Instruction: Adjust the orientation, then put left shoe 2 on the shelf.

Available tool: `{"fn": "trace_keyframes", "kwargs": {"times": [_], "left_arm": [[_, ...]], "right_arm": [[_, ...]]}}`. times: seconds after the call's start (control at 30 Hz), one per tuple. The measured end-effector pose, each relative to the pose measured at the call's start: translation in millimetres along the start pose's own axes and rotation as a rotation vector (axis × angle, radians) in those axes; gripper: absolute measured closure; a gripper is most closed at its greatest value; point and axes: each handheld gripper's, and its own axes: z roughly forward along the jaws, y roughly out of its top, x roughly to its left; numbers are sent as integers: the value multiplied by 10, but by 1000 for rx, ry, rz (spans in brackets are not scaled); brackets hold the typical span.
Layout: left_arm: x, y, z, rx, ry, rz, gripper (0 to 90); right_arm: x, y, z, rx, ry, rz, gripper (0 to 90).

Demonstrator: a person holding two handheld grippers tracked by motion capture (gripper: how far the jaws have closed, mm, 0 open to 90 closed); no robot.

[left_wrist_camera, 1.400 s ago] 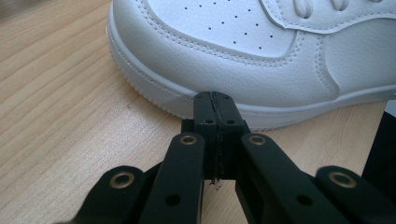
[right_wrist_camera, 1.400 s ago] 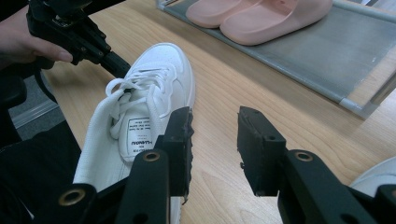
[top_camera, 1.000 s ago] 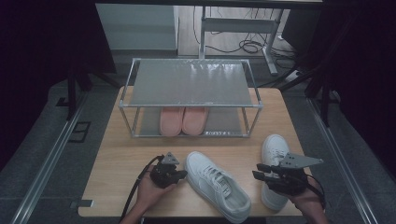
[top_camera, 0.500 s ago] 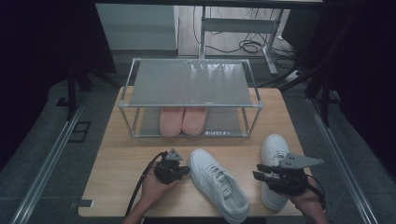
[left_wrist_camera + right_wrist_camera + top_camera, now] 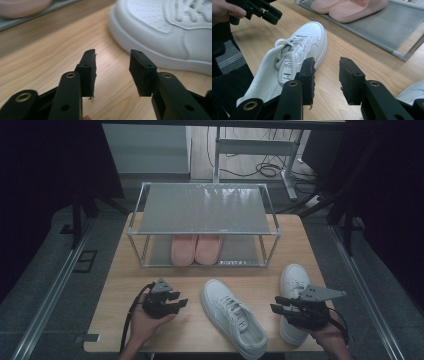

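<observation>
A white laced sneaker [image 5: 234,317] lies at an angle on the wooden table [image 5: 120,285], its toe toward the rack. My left gripper [image 5: 181,303] hovers left of that toe [image 5: 170,25]. Its jaws have just been opening and stand apart over bare wood with nothing between them [image 5: 112,65]. A second white sneaker [image 5: 293,280] lies at the right, partly under my right hand. My right gripper [image 5: 276,305] is open and empty [image 5: 327,75], pointing at the middle sneaker's side [image 5: 294,50]. The left gripper [image 5: 257,10] also shows beyond it.
A metal two-tier rack [image 5: 205,207] stands at the back of the table. A pair of pink slippers [image 5: 196,249] sits on its lower shelf [image 5: 387,22]. The near table edge runs just below the sneakers. Dark floor and cables surround the table.
My left gripper has drawn back to the left, away from the middle sneaker's toe, and its jaws have opened. The right gripper and both sneakers stay where they were.
</observation>
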Motion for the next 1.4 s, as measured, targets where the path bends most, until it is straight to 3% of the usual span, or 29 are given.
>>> {"fn": "trace_keyframes", "kwargs": {"times": [0.03,0.2,0.93,1.4], "left_arm": [[55,-10,-39,-5,19,-16,559],[115,-22,-82,-13,24,-30,544],[126,-31,-85,-3,14,-43,458],[110,-25,-65,7,8,-46,444]], "right_arm": [[-2,0,-1,-2,-2,1,654],[-10,-14,-11,-2,-5,7,653],[4,-9,6,-4,7,10,639],[201,34,120,7,33,-5,597]]}}
